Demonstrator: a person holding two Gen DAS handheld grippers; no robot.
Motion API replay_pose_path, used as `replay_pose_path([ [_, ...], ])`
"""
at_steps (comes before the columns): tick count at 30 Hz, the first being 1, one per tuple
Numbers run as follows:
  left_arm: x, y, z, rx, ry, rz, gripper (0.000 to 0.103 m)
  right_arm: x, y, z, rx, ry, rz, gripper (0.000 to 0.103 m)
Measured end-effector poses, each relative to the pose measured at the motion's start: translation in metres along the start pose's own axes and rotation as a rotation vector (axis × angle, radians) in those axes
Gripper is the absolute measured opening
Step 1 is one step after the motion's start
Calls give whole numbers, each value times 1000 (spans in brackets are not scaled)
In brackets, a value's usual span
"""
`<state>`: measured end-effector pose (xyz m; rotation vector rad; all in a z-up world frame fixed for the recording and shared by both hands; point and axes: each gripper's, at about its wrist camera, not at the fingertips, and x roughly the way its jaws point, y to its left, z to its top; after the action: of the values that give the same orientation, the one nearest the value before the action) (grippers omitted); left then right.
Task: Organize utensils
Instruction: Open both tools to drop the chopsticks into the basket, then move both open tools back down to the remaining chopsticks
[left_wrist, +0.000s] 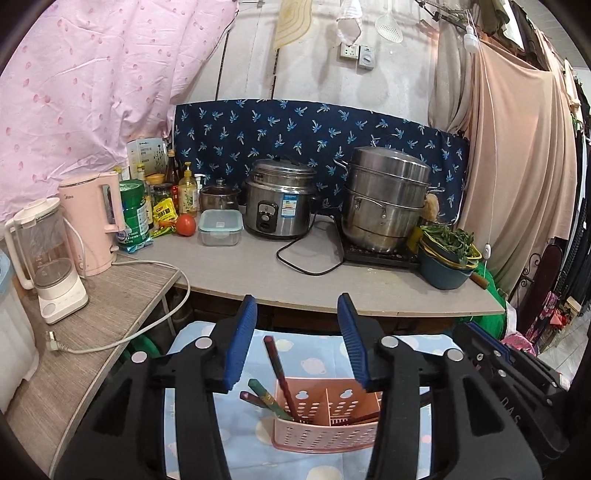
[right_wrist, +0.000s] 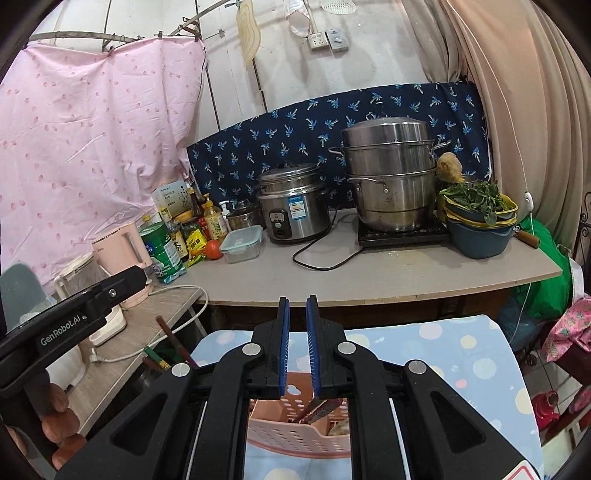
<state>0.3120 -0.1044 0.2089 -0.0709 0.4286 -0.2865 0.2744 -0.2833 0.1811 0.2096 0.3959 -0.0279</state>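
Note:
A pink perforated utensil caddy (left_wrist: 328, 424) stands on a blue dotted cloth (left_wrist: 314, 350), below and between my left gripper's fingers. Several dark chopsticks (left_wrist: 277, 373) lean out of its left compartment. My left gripper (left_wrist: 299, 343) is open and empty, held above the caddy. In the right wrist view the caddy (right_wrist: 291, 432) sits under my right gripper (right_wrist: 297, 347), with a utensil (right_wrist: 317, 410) lying inside it. The right gripper's jaws stand nearly closed with a narrow gap and nothing between them. The chopsticks (right_wrist: 173, 339) show at its left.
A counter (left_wrist: 258, 266) ahead holds a rice cooker (left_wrist: 279, 203), a steel steamer pot (left_wrist: 386, 199), a bowl of greens (left_wrist: 447, 258), a food box (left_wrist: 220, 227), a tomato and bottles. A pink kettle (left_wrist: 92, 221) and blender (left_wrist: 48, 258) stand on a side table at left.

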Motion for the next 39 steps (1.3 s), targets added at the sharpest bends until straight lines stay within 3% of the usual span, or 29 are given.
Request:
replay_pose_path([
  [9,-19,3,-12,19,11,19,43,-28,8,-10,-15,7,19,12],
  [22,-57,5,-57,55,85,47,43,-85,30,-62,-76,55,29,12],
  [29,-85,14,-101,58,146,42,43,-124,37,-109,-114,97,6,12],
  [39,-117,33,-199,44,298,59,43,-155,28,-212,-86,307,-8,20],
])
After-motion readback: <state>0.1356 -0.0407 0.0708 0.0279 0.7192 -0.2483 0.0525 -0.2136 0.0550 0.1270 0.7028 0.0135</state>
